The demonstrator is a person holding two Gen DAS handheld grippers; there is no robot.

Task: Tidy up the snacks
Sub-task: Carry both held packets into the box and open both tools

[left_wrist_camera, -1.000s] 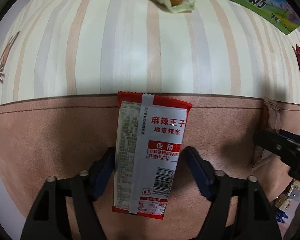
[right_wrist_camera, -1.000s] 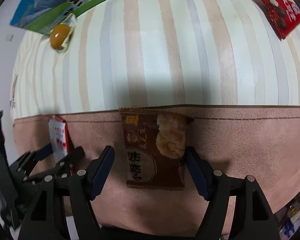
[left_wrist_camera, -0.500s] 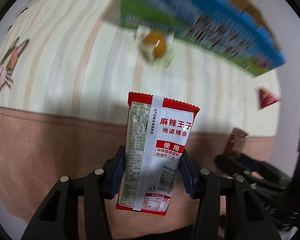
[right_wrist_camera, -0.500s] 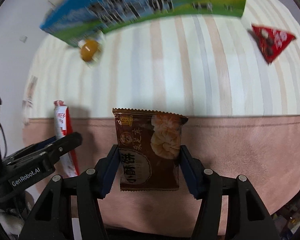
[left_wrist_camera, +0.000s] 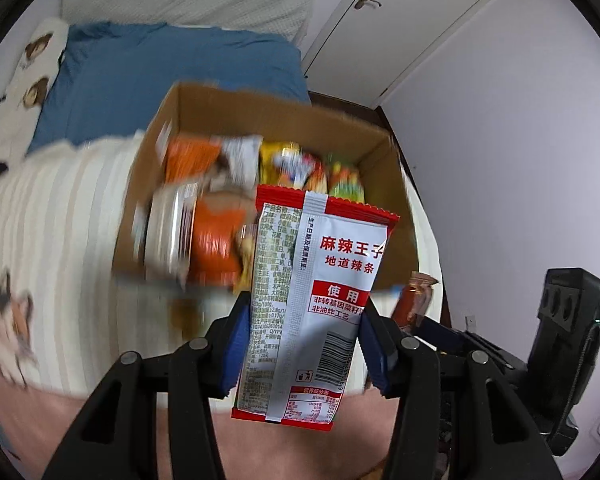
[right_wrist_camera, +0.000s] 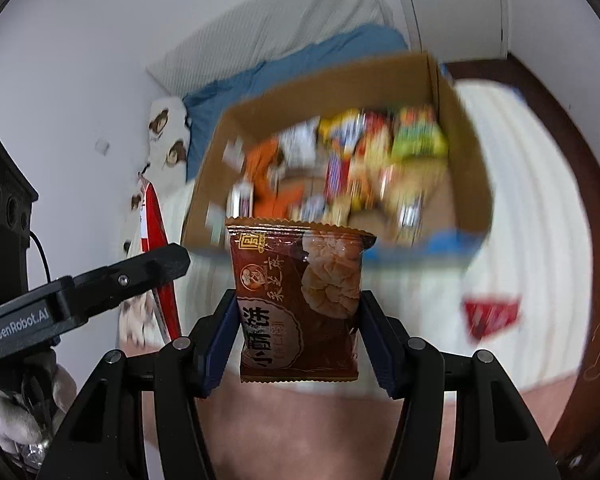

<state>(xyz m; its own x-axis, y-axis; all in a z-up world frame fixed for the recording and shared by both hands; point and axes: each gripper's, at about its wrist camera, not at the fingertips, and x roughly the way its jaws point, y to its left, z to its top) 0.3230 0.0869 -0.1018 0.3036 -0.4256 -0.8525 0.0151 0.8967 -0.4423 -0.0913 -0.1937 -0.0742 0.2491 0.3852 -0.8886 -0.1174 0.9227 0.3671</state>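
The red-and-white spicy-strip packet stands upright in my left gripper, long axis vertical, top seam up and a bit toward the cardboard box, barcode end hanging below the pads. My two left fingers pinch it at its lower half, one on each long edge, shut tight on it. In my right gripper sits 1 brown biscuit packet, also upright, crimped top toward the box, w/ both pads clamped on its sides near the bottom. So 2 packets held, 1 per gripper, both in the air on the near side of the box. The box is open-topped and full of mixed snacks, too blurred to count. 1 red triangular packet lies on the striped bedspread, near side of the box, to its right. Beyond the box: blue pillow, white door.
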